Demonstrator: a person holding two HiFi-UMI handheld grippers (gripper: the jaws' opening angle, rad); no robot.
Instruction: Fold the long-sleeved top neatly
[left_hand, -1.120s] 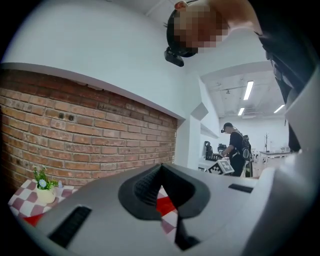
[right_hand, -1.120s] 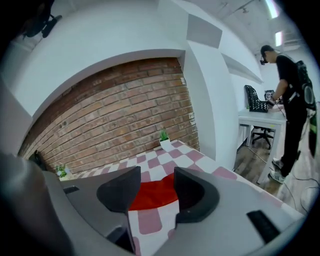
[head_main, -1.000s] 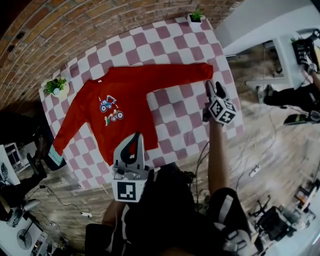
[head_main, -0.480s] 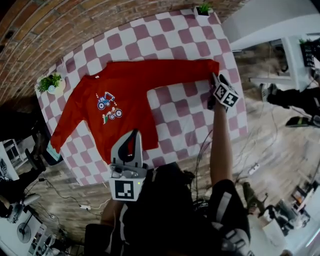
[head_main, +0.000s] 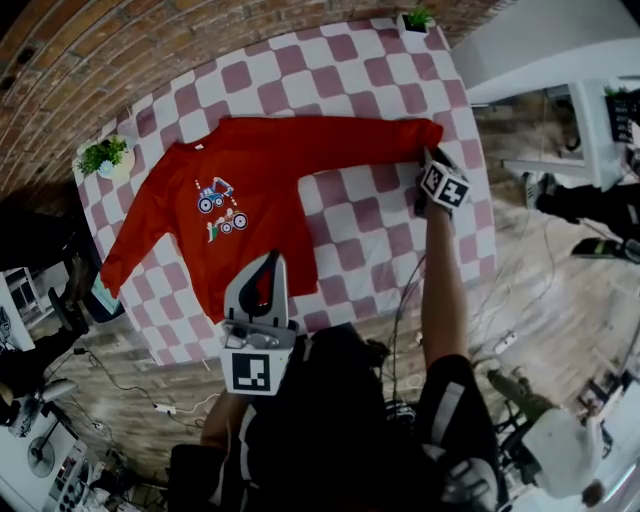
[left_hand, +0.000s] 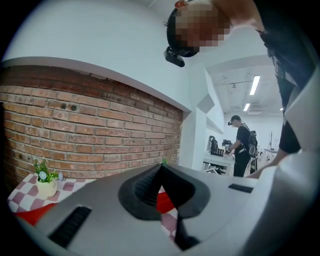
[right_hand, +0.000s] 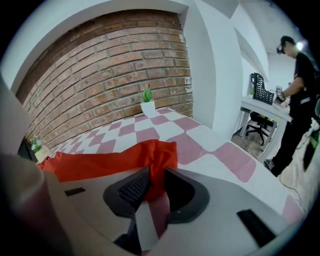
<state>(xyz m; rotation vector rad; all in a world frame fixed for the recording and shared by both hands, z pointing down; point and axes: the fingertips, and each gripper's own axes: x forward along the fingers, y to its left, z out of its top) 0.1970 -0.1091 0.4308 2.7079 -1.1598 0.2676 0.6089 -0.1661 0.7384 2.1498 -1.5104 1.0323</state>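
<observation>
The red long-sleeved top (head_main: 255, 195) lies flat, print side up, on the pink-and-white checked table (head_main: 370, 235), both sleeves spread. My right gripper (head_main: 430, 156) is down at the end of the far-right sleeve. Its jaws have just been closing, and the bunched sleeve cuff (right_hand: 159, 152) now fills the gap of the right gripper (right_hand: 152, 176), pinched between the pads. My left gripper (head_main: 268, 262) hovers over the top's hem at the near table edge. In its own view the left gripper (left_hand: 161, 169) is shut with nothing in it, red cloth showing below.
A small potted plant (head_main: 105, 157) stands by the left shoulder and another plant (head_main: 417, 18) at the far corner. The table's right edge runs just beyond the cuff. A person (right_hand: 299, 95) works at a desk behind.
My right gripper dropped onto the sleeve cuff and its jaws narrowed around the cloth, which now puckers. The left gripper stayed almost in place.
</observation>
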